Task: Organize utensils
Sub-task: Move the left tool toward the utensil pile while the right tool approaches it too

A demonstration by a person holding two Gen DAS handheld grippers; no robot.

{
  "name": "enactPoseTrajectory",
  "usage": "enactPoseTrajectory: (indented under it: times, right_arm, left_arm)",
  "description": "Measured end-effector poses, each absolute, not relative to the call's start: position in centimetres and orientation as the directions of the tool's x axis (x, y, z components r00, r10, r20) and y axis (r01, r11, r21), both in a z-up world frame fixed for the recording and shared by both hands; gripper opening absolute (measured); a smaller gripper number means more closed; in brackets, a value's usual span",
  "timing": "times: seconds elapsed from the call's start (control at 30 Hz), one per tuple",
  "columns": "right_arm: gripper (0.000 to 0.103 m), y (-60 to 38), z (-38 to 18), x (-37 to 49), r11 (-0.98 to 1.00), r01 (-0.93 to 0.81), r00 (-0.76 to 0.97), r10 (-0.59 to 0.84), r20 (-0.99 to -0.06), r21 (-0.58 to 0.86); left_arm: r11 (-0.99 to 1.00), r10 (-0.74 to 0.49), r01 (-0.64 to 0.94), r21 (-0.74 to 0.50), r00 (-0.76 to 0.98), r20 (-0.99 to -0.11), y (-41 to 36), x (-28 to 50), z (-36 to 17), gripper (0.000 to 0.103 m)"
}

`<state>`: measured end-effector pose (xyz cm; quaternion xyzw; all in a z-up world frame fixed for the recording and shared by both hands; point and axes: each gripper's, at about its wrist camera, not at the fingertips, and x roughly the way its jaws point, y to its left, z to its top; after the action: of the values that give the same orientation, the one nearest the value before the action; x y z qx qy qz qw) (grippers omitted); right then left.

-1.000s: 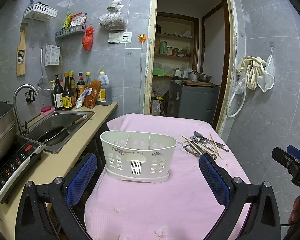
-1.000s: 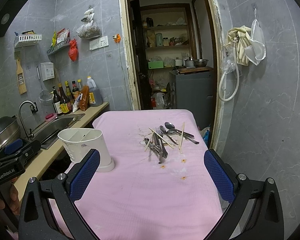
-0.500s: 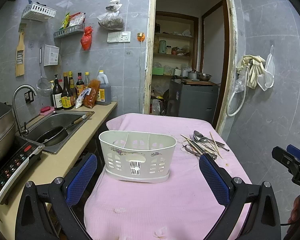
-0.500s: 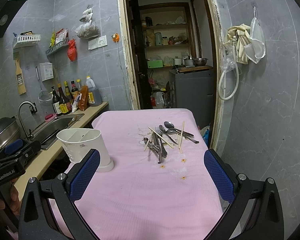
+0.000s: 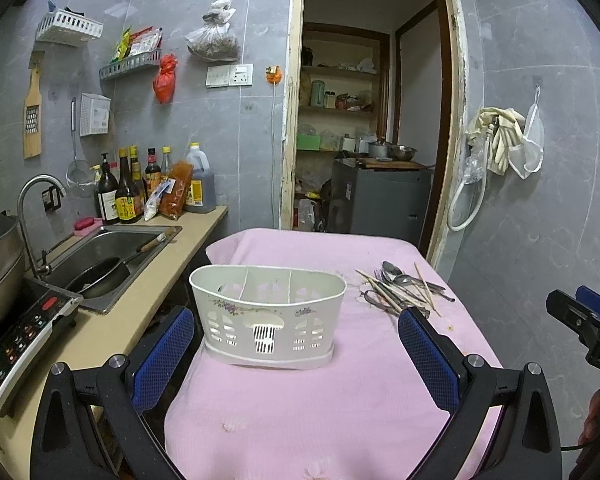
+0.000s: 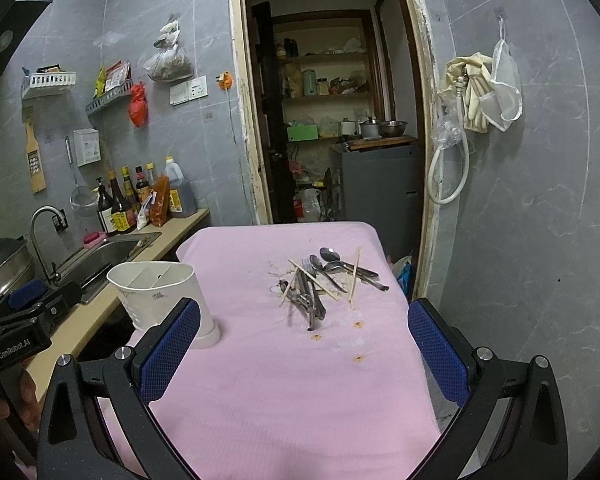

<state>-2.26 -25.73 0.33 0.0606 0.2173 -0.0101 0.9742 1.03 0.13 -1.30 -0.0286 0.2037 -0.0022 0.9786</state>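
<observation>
Barely anything has shifted since a second ago: the left wrist view has drifted a touch so the white utensil caddy (image 5: 267,316) sits slightly lower and more centred between the fingers, and the right view looks about the same as before. The left gripper (image 5: 296,356) is spread wide with nothing between its blue pads (image 5: 164,354), and the right gripper (image 6: 304,354) is just as wide apart and empty too. The caddy stands upright on the pink tablecloth (image 5: 320,408), toward the side nearest the kitchen counter (image 5: 100,332), and its divided compartments look empty as far as I can see in. The pile of utensils (image 6: 320,280) lies loose on the cloth toward the far right part of the table, well apart from the caddy: a couple of spoons (image 6: 330,256), some forks or similar metal pieces crossed over each other, and wooden chopsticks (image 6: 355,276) scattered across and beside them. A few small orange stains (image 6: 358,358) dot the cloth just in front of the pile. Off to the left there's the sink (image 5: 112,248) with a dark pan in it, plus sauce bottles (image 5: 128,196) lined up against the grey tiled wall.
</observation>
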Motion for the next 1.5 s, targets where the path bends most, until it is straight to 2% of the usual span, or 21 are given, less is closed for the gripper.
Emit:
enactPoseTrajectory:
  times: [0.6, 1.07, 1.3, 1.4, 1.5]
  right_arm:
    - [0.102, -29.2, 4.1, 1.3, 0.994, 0.074, 0.934, -0.041, -0.355, 0.081]
    - [0.102, -36.4, 2.9, 14.8, 0.999, -0.028, 0.925, 0.037, -0.379, 0.03]
    - [0.101, -39.0, -0.6, 22.8, 0.991, -0.095, 0.891, 0.128, -0.436, 0.098]
    - [0.091, -39.3, -3.1, 25.8, 0.983, -0.117, 0.861, 0.173, -0.478, 0.143]
    - [0.081, -39.3, -5.3, 28.1, 0.976, -0.121, 0.829, 0.201, -0.523, 0.184]
  left_arm:
    - [0.996, -0.089, 0.073, -0.059, 0.938, -0.336, -3.3, 6.1, 2.1, 0.103]
    - [0.996, -0.084, 0.063, -0.07, 0.936, -0.341, -10.1, 16.7, 2.1, 0.103]
    - [0.997, -0.068, 0.045, -0.065, 0.907, -0.415, -13.6, 23.1, -0.9, 0.103]
    - [0.997, -0.068, 0.038, -0.073, 0.884, -0.462, -14.7, 25.7, -2.6, 0.099]
    - [0.996, -0.071, 0.034, -0.08, 0.849, -0.523, -15.3, 28.2, -4.3, 0.091]
